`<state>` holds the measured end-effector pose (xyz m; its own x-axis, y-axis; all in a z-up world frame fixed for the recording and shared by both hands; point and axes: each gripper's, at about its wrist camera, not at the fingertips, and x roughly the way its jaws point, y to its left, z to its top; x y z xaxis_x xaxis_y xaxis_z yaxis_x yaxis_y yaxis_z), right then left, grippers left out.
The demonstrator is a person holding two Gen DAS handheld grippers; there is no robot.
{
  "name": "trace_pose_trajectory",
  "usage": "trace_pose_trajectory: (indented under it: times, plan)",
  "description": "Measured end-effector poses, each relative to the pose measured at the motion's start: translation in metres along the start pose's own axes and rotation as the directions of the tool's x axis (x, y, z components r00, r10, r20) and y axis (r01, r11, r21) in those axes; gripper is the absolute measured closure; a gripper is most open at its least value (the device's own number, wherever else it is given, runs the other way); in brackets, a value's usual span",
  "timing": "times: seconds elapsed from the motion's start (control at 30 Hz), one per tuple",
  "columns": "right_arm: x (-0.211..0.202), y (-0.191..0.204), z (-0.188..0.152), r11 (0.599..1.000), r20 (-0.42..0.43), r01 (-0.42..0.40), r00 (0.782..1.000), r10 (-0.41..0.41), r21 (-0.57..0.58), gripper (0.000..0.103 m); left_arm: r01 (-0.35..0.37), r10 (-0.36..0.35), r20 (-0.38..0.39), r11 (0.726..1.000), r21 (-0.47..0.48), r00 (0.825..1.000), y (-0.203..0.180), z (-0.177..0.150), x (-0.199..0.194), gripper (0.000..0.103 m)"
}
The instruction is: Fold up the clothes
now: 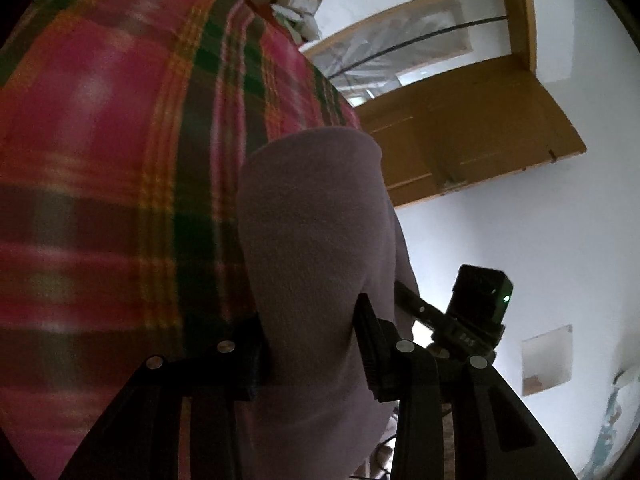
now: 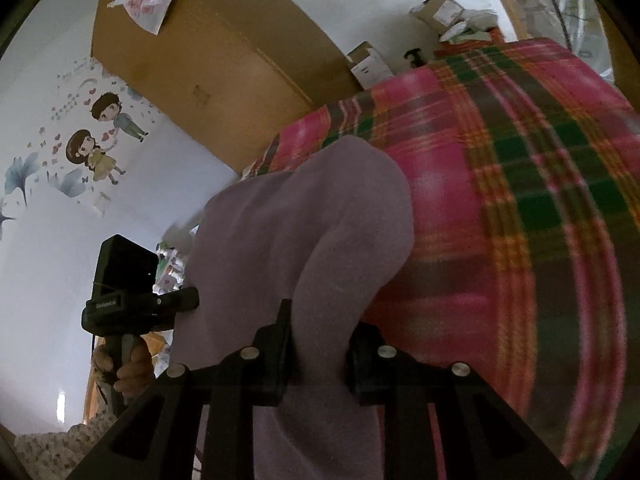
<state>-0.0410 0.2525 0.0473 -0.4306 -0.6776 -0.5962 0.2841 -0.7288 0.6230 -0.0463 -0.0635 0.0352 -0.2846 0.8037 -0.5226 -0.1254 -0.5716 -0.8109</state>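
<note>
Left hand-held gripper [image 1: 310,354]: clamped on lilac garment [image 1: 312,216].
Right hand-held gripper [image 2: 318,354]: clamped likewise.
Risk: cloth slipping free (thick bunches), dropping crooked onto plaid bed [image 1: 100,160].

Dim room, daylight from window [image 1: 400,52]; plaid blanket [image 1: 100,160] motion-blurred beside it, heavy fisheye warp, dark corners.

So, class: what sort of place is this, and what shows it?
Probably a home bedroom: a plaid blanket covers what looks like a bed, cartoon stickers decorate the wall, and a wooden door stands open.
</note>
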Motion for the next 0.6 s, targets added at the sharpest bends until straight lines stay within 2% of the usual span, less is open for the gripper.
trace_pose_trajectory:
  times: [0.27, 0.6]
  plan:
    - [0.066, 0.03, 0.034, 1.0, -0.024, -0.011, 1.0, 0.011, -0.005, 0.08, -0.077, 0.076, 0.062, 0.997, 0.016, 0.995, 0.042, 0.042, -0.057, 0.064]
    - [0.139, 0.056, 0.068, 1.0, -0.033, -0.002, 0.999, 0.001, -0.025, 0.08, -0.117, 0.121, 0.137, 0.992, -0.037, 0.983, 0.083, 0.094, -0.078, 0.064]
